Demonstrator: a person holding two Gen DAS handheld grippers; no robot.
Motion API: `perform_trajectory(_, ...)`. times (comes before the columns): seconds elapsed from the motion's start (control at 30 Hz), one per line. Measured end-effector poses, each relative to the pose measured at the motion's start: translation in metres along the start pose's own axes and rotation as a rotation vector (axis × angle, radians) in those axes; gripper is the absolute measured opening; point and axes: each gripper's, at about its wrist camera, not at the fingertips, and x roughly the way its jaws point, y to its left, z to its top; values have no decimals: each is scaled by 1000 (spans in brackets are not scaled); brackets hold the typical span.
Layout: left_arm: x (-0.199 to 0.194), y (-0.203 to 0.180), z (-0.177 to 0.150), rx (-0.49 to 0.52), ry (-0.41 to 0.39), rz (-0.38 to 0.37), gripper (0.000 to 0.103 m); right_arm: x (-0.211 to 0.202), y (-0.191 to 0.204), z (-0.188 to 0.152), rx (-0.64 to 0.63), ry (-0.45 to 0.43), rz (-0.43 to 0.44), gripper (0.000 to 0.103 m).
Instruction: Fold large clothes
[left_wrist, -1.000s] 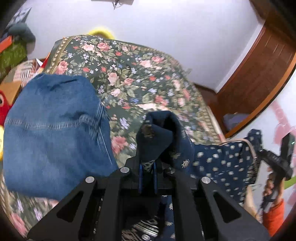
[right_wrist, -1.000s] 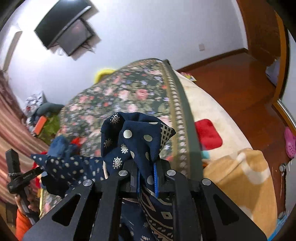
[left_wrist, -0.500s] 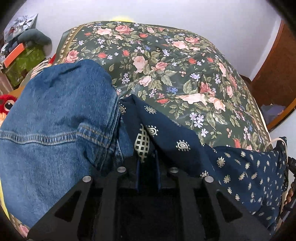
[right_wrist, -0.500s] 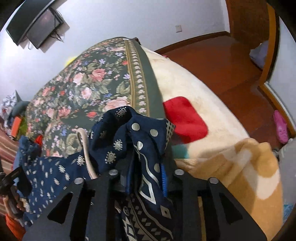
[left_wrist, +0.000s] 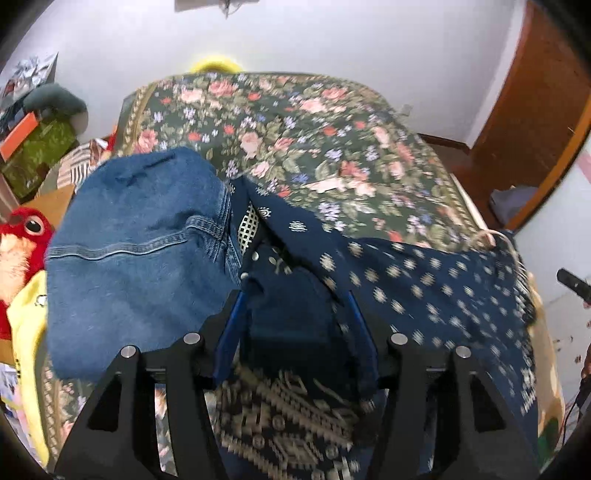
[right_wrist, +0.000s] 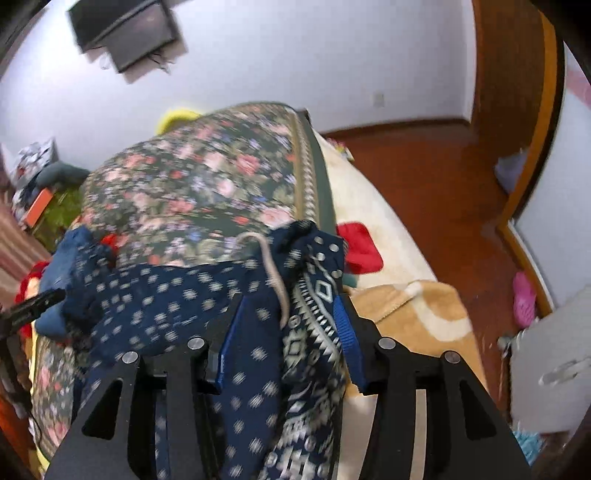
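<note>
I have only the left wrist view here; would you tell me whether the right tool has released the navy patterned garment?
Observer: The right tool is open. Its jaws have just been opening, and the navy garment lies loose between them.
Operator: Thank you. What lies past the floral bedspread on that side?
Observer: A cream blanket with a red patch.
Operator: Is anything on the floor?
Observer: A pink slipper lies on the wooden floor.

left tongs (left_wrist: 299, 325) opening, right tongs (right_wrist: 288, 332) opening
</note>
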Motion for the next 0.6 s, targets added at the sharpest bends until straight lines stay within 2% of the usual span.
perform_trajectory(0.1,-32,-7,-10,32,-31,-12,56,-27,16,-5,-32,-35,23,46)
perform_trajectory(0.2,-62,-14,-22,71,-59,-24,59,-53,30,-15,-64,-65,40,59)
perform_trajectory(0.33,-97,-17,-42,89,-86,-66,64,-79,49,-32,-129,-106,22,61)
perform_trajectory(0.37,-105,-17,-49,91,-91,-80,65,-84,54,-37,-143,-109,23,65)
perform_trajectory(0.43,-114,-16,-60,95,-93,-97,67,-91,60,-49,-157,-108,29,72)
perform_trajectory(0.6,-122,-6,-94,107,-65,-97,69,-98,66,-84,-175,-78,52,73)
